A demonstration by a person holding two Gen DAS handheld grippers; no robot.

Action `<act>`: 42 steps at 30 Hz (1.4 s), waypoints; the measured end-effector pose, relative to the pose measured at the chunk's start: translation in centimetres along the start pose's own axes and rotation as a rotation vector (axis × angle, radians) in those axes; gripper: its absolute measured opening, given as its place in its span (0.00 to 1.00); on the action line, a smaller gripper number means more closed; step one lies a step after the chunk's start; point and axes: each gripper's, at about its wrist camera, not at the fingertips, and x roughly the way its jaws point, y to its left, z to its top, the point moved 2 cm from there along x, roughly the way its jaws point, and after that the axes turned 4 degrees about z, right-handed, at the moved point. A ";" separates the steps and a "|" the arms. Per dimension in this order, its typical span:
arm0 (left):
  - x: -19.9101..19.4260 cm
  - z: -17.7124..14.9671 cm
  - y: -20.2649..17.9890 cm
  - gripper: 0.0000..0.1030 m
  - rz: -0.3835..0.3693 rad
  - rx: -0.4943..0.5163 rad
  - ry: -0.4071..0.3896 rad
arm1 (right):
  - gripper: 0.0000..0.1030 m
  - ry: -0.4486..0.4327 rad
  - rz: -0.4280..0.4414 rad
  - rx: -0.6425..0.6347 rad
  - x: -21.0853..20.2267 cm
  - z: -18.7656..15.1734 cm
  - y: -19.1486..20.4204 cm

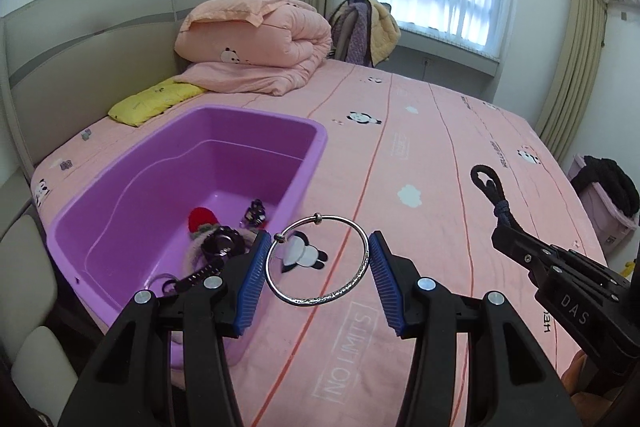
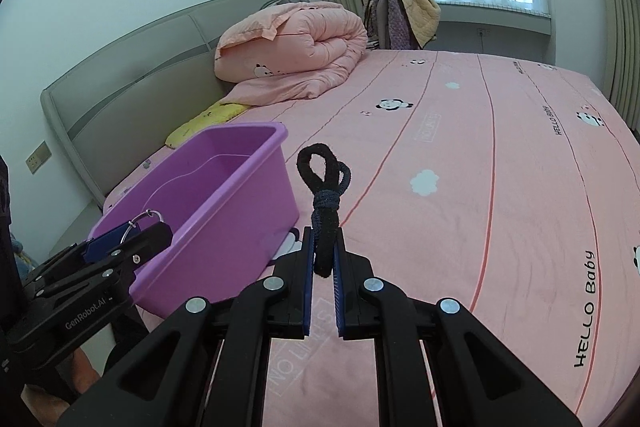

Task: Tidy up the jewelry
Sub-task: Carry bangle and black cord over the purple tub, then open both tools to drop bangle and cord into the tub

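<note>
My left gripper (image 1: 318, 261) is shut on a silver bangle (image 1: 320, 297), held across its width above the pink bedsheet, just right of the purple bin (image 1: 308, 155). The bin holds a red pom-pom piece (image 1: 202, 218), a black watch (image 1: 222, 242) and a small dark trinket (image 1: 256, 213). My right gripper (image 2: 322, 259) is shut on a black knotted hair tie (image 2: 325, 183), which sticks up from the pads. The hair tie (image 1: 490, 187) and right gripper also show at right in the left wrist view. The bangle (image 2: 138, 223) shows at left in the right wrist view.
The bed carries a folded pink quilt (image 1: 256, 43) and a yellow pillow (image 1: 154, 101) by the grey headboard (image 1: 80, 39). A chair draped with clothes (image 1: 366, 27) stands beyond the bed. A pink basket (image 1: 604, 211) sits on the floor at right.
</note>
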 end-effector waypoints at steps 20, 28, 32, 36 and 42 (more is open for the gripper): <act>3.9 3.4 14.5 0.47 0.227 -0.125 0.015 | 0.08 0.099 0.204 -0.135 11.3 5.5 12.7; 6.5 2.6 17.1 0.47 0.245 -0.160 0.087 | 0.08 0.185 0.221 -0.172 15.4 5.0 15.1; 7.7 1.9 18.1 0.48 0.251 -0.174 0.126 | 0.08 0.252 0.211 -0.174 17.8 4.1 15.8; 8.6 1.4 18.6 0.48 0.252 -0.181 0.149 | 0.09 0.272 0.203 -0.189 19.1 3.4 16.3; 9.7 0.9 19.1 0.50 0.262 -0.192 0.184 | 0.36 0.268 0.182 -0.195 20.3 3.4 16.4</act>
